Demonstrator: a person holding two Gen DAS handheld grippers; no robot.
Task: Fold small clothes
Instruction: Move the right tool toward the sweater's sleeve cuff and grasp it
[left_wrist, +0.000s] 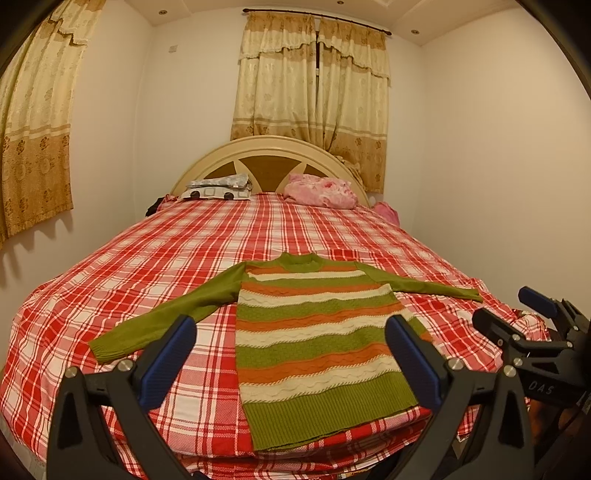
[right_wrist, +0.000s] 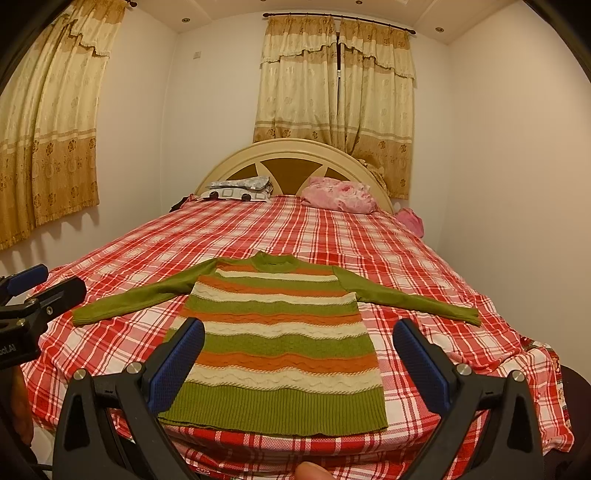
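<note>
A small knit sweater (left_wrist: 314, 332) with green, orange and cream stripes lies flat on the red plaid bed (left_wrist: 147, 266), front up, both green sleeves spread out, hem toward me. My left gripper (left_wrist: 291, 339) is open and empty, held above the near edge of the bed before the sweater's lower half. My right gripper (right_wrist: 299, 343) is open and empty, also above the sweater's (right_wrist: 280, 347) hem end. The right gripper also shows at the right edge of the left wrist view (left_wrist: 513, 314), the left one at the left edge of the right wrist view (right_wrist: 44, 284).
A grey patterned pillow (left_wrist: 218, 188) and a pink bundle (left_wrist: 321, 192) lie by the curved headboard (left_wrist: 269, 155). More pink cloth (right_wrist: 410, 219) sits at the bed's far right corner. Walls stand close on both sides. A thumb tip (right_wrist: 314, 470) shows at the bottom.
</note>
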